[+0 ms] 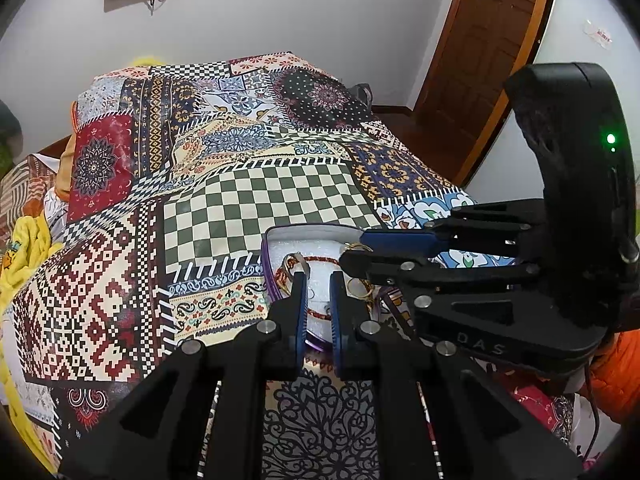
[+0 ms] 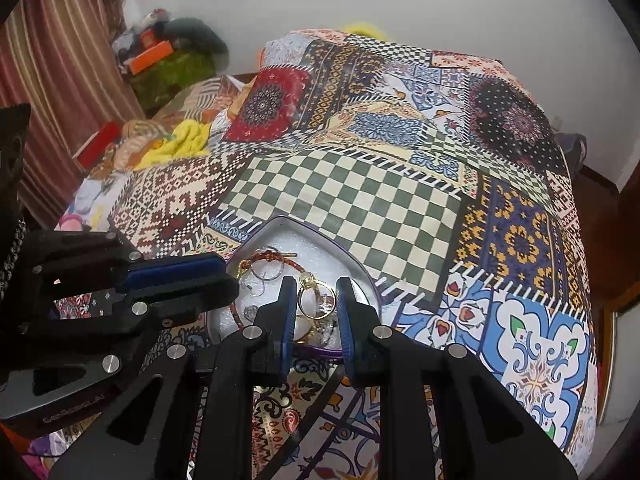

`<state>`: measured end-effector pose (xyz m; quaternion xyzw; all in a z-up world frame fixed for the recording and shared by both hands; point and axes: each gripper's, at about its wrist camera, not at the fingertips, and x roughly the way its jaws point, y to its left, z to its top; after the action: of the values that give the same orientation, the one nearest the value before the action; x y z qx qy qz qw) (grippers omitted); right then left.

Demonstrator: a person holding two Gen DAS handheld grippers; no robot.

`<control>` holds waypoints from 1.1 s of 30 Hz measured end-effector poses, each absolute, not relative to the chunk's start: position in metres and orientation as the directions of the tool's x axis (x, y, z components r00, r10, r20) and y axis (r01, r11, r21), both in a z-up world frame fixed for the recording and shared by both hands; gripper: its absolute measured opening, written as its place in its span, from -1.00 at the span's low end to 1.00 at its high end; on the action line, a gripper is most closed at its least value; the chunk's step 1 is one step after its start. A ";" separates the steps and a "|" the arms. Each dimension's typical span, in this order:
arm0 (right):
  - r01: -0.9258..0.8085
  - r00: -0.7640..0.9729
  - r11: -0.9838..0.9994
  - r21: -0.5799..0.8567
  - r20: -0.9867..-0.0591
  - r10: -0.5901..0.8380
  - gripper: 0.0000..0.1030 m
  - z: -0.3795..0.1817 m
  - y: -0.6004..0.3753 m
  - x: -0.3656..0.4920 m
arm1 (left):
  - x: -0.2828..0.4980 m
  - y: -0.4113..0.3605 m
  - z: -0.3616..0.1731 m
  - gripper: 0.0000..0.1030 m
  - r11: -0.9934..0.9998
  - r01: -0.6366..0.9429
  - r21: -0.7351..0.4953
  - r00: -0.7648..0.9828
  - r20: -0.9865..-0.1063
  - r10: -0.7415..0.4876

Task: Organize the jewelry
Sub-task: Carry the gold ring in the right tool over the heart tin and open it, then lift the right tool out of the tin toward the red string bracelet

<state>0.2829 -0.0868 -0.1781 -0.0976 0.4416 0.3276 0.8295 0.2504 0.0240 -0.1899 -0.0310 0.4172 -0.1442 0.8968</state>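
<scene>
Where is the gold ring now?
In the right wrist view the gold ring lies in the heart-shaped box, between the right gripper fingers, untouched.

The right tool (image 2: 316, 312) hangs over the heart-shaped box (image 2: 280, 226) on the bed (image 2: 360, 196), gold rings (image 2: 316, 300) between its narrowly parted jaws; the left tool (image 2: 224, 276) reaches the box's left rim.

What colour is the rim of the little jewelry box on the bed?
Purple; the box rim shows best in the right wrist view.
</scene>
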 end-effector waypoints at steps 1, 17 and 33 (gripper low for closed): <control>-0.635 0.393 0.762 0.125 -0.797 0.459 -0.65 -0.179 -0.086 0.283 | 0.249 0.024 -0.190 -0.83 0.959 0.228 -0.167 0.611 -0.743 -0.275; -0.645 0.402 0.758 0.097 -0.800 0.445 -0.45 -0.168 -0.083 0.271 | 0.228 0.032 -0.167 -0.59 0.970 0.196 -0.144 0.644 -0.727 -0.238; -0.610 0.504 0.791 0.051 -0.746 0.436 -0.30 -0.132 -0.107 0.228 | 0.190 0.024 -0.144 -0.38 0.976 0.191 -0.109 0.669 -0.712 -0.210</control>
<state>0.2277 -0.1073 -0.1319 -0.1099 0.3946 0.3039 0.8601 0.1904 0.0243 -0.1442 -0.0125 0.3915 -0.1098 0.9135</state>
